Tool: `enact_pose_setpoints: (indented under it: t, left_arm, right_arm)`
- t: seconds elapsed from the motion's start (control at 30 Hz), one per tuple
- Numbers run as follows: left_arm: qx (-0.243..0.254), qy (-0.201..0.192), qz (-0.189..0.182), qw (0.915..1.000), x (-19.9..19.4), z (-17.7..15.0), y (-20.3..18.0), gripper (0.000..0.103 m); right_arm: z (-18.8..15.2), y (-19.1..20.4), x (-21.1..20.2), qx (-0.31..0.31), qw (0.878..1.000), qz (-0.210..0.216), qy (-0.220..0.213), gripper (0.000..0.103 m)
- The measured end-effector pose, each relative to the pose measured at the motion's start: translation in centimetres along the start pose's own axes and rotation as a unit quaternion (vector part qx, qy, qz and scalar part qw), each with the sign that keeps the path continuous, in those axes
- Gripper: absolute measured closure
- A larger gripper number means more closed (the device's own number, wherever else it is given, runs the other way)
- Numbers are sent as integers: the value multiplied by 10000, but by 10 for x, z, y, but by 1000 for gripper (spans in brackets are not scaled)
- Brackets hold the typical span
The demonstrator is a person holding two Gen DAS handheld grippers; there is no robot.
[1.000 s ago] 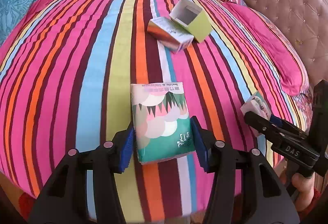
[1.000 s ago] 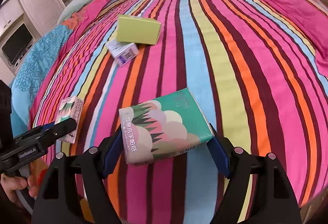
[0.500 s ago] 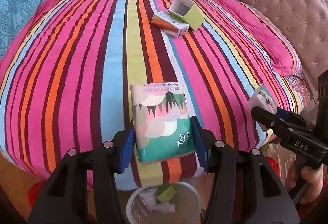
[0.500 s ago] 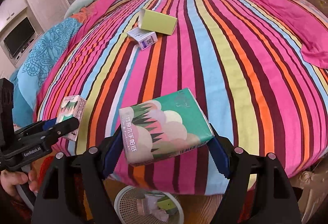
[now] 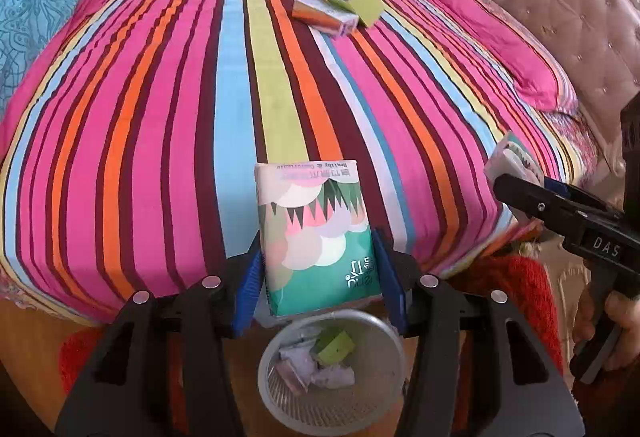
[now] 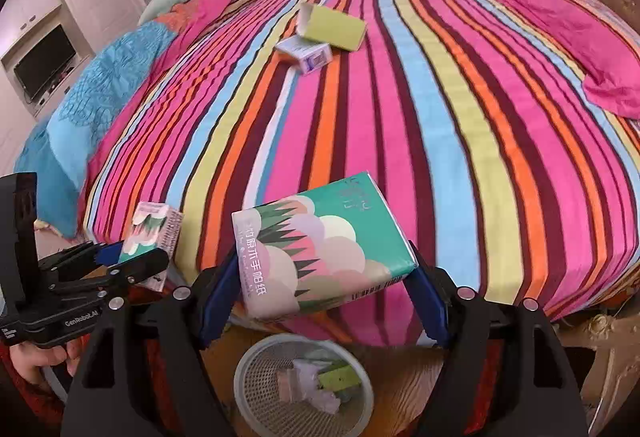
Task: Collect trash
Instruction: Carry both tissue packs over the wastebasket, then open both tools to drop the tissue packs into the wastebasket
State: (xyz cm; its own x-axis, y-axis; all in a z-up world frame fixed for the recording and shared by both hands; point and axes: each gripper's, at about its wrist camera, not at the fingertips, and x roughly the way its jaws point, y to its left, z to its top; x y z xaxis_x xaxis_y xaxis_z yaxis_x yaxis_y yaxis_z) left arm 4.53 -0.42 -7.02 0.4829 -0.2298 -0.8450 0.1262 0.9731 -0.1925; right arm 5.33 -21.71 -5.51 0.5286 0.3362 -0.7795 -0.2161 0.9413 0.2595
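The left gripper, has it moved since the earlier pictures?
Yes. The left gripper, shut on its tissue pack, has drawn back off the striped bed; the waste basket on the floor now shows below it.

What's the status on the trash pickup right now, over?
Left tool shut on a tissue pack; right tool shut on a second pack. Both above the wastebasket. Two boxes left on the bed. Nothing in the way.

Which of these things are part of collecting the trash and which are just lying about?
Job:
left tool and its tissue pack
right tool and its tissue pack
wastebasket
green box
small carton

Lying about:
pink pillow
blue blanket
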Motion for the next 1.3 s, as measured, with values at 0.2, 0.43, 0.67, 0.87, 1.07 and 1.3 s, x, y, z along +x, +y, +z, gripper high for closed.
enact_pose_setpoints:
  t: [0.2, 0.43, 0.67, 0.87, 1.07, 1.3]
  left_arm:
    - [200, 195, -2, 9996, -6, -29, 0, 52]
    - [196, 611, -4, 9979, 0, -69, 8, 52]
    - [276, 1149, -141, 9929, 25, -101, -4, 52]
    - [313, 1601, -153, 9865, 47, -112, -6, 52]
    - [387, 1996, -148, 9790, 64, -120, -10, 52]
    - [337, 2470, -136, 9683, 85, -131, -8, 52]
  right_arm:
    - [-30, 12, -1, -74, 9996, 62, 259, 30]
    - [-73, 24, 8, -132, 9959, 194, 869, 30]
    - [-105, 21, 40, 323, 9839, 426, 1705, 30]
    - [-114, 11, 60, 732, 9712, 472, 2220, 30]
    - [-130, 11, 82, 931, 9512, 547, 2890, 30]
    - [-138, 13, 100, 1044, 9375, 539, 3276, 30]
